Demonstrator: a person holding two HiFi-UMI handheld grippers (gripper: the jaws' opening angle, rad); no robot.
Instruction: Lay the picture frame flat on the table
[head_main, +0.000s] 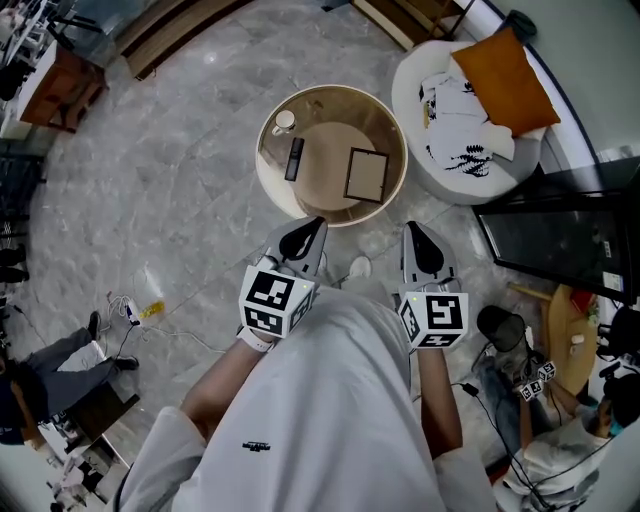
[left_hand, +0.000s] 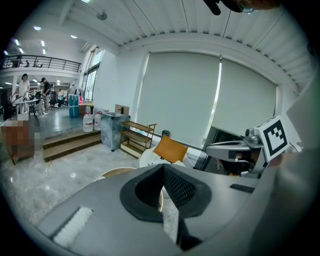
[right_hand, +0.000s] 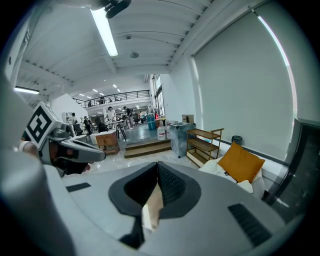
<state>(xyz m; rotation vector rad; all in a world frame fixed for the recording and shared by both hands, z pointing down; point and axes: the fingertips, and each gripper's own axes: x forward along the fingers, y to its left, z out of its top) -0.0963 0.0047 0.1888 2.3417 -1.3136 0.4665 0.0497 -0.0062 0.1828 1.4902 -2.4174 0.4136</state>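
The picture frame (head_main: 366, 175) lies flat on the round wooden table (head_main: 330, 92), dark rim up, on its right half. Both grippers hang short of the table's near edge, close to my body. My left gripper (head_main: 305, 238) points at the table's near rim, jaws together with nothing between them. My right gripper (head_main: 420, 240) points up beside the table's right edge, jaws also together and empty. In the left gripper view the pads (left_hand: 172, 185) meet over a sliver of the table. The right gripper view shows its pads (right_hand: 170, 186) closed in the same way.
A black remote (head_main: 294, 158) and a small white cup (head_main: 284, 121) sit on the table's left half. A white armchair (head_main: 470, 150) with an orange cushion (head_main: 503, 80) stands to the right, a dark screen (head_main: 560, 235) below it. Cables (head_main: 135, 312) lie on the marble floor at left.
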